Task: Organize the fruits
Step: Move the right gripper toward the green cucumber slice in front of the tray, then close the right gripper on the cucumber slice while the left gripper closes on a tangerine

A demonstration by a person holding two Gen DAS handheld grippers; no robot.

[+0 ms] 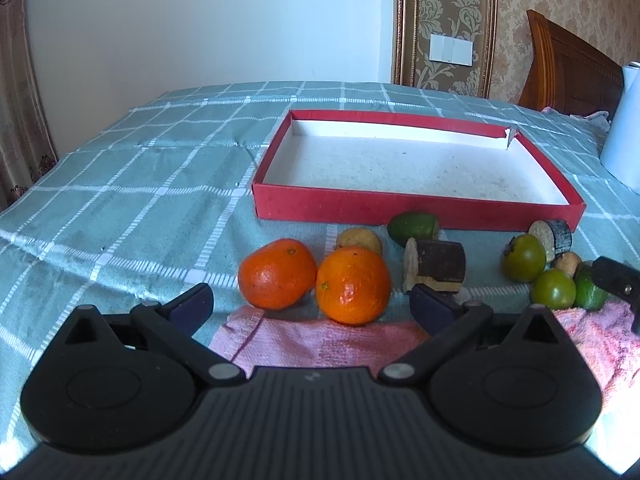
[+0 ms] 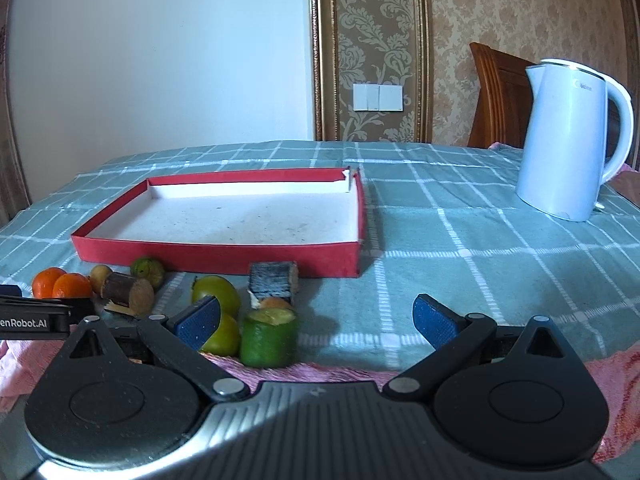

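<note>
A shallow red box point(image 1: 416, 206) with a white inside lies on the checked cloth; it also shows in the right wrist view point(image 2: 218, 257). In front of it lie two oranges point(image 1: 352, 285), a yellowish fruit point(image 1: 360, 240), green fruits point(image 1: 524, 258) and sugarcane pieces point(image 1: 436, 266). My left gripper point(image 1: 310, 304) is open and empty, just short of the oranges. My right gripper point(image 2: 318, 320) is open and empty; a cut green fruit point(image 2: 268, 336) and a round green fruit point(image 2: 218, 292) sit by its left finger.
A white electric kettle point(image 2: 568, 140) stands at the back right of the table. A pink towel point(image 1: 320, 340) lies along the near edge under both grippers. A wooden chair back point(image 2: 496, 92) stands behind the table.
</note>
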